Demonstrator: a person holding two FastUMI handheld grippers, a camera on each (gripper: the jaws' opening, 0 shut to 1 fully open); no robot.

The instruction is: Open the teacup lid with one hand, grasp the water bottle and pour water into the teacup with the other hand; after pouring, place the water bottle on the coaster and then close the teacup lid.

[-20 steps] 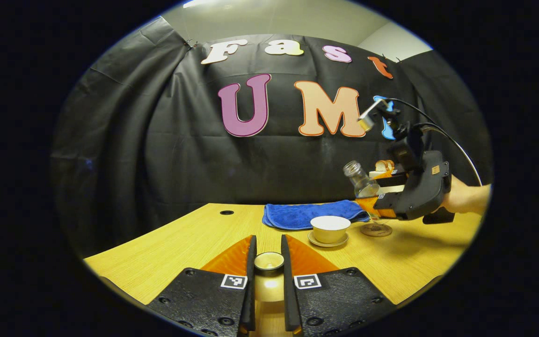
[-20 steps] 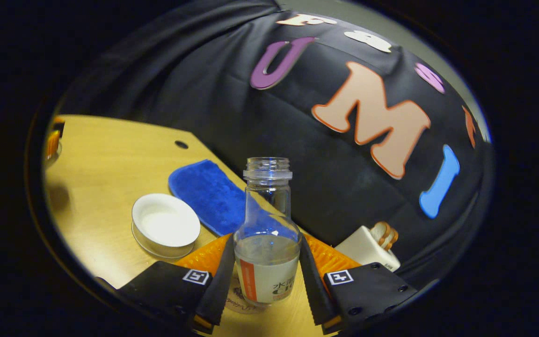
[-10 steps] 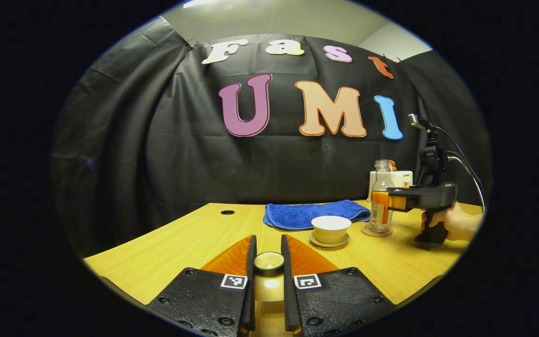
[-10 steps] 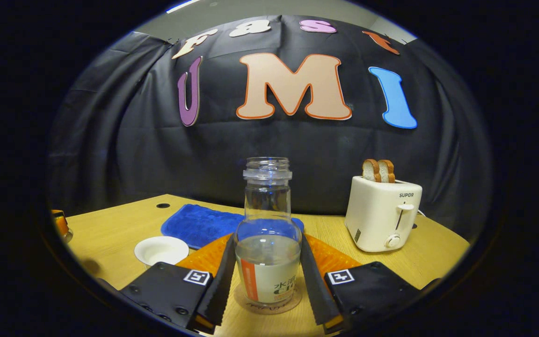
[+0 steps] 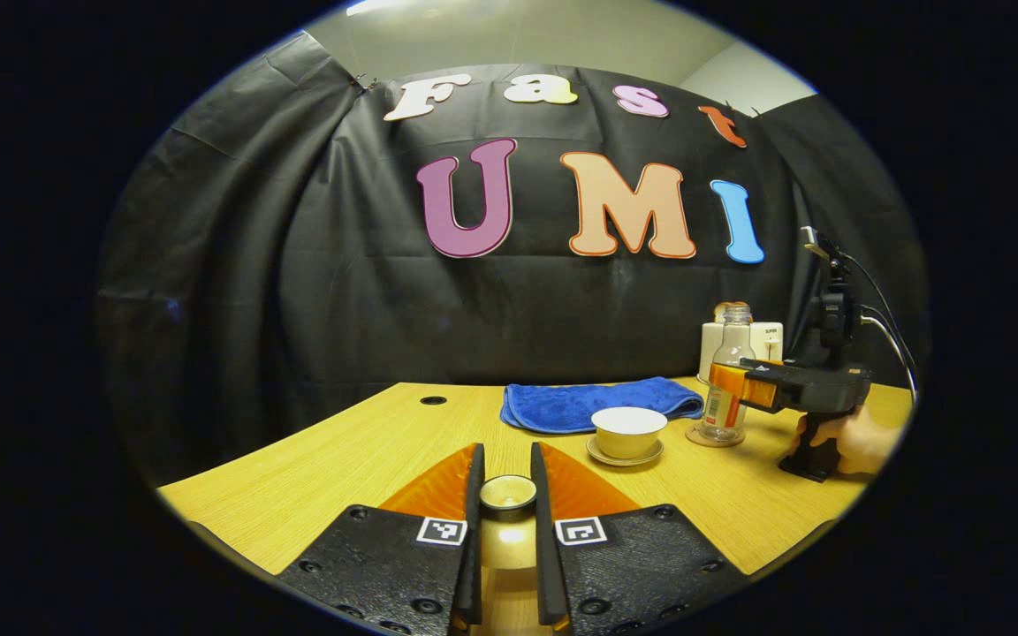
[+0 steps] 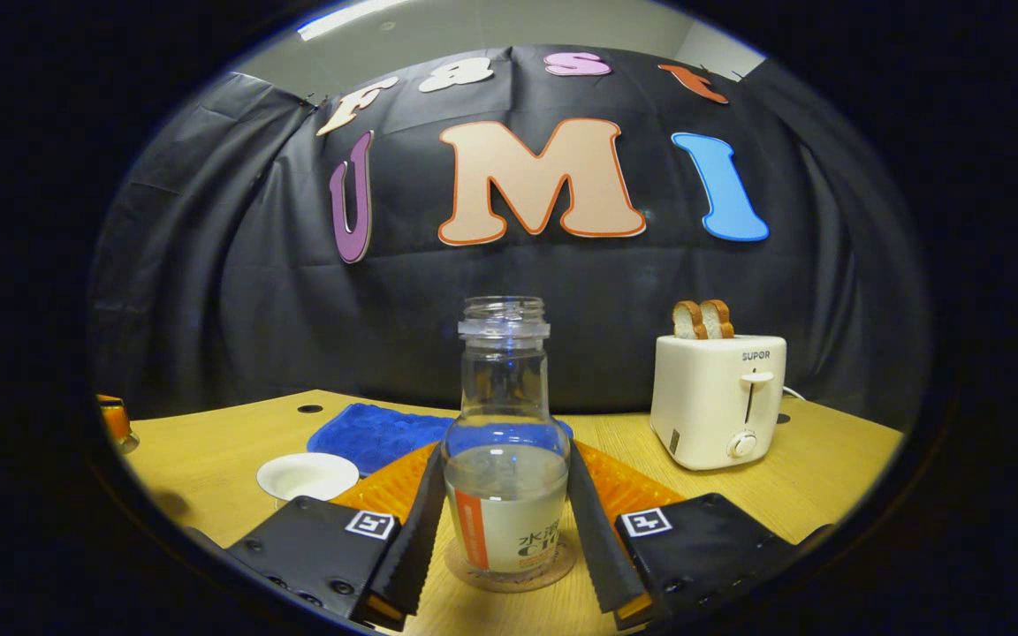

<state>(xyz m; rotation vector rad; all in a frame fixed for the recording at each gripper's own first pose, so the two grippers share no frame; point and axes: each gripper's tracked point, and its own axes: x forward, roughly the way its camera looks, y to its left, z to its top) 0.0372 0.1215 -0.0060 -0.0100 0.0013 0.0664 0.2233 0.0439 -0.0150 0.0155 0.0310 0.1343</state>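
Note:
My left gripper (image 5: 507, 461) is shut on the small round teacup lid (image 5: 508, 493) and holds it low over the near table edge. The white teacup (image 5: 628, 429) stands uncovered on its saucer, ahead and to the right; it also shows in the right gripper view (image 6: 307, 476). My right gripper (image 6: 505, 458) is shut on the clear water bottle (image 6: 505, 495), which stands upright on the round coaster (image 6: 509, 576), partly filled and uncapped. From the left gripper view, the bottle (image 5: 727, 382) and the right gripper (image 5: 737, 389) sit just right of the cup.
A folded blue cloth (image 5: 602, 404) lies behind the teacup. A white toaster (image 6: 719, 399) with two bread slices stands at the back right. A hand (image 5: 858, 437) holds the right gripper's grip. The wooden table (image 5: 359, 450) has a cable hole (image 5: 432, 400).
The bottle was tilted in the air by the teacup; now it stands upright on the coaster, with the right gripper around it. The left gripper with the lid has stayed still.

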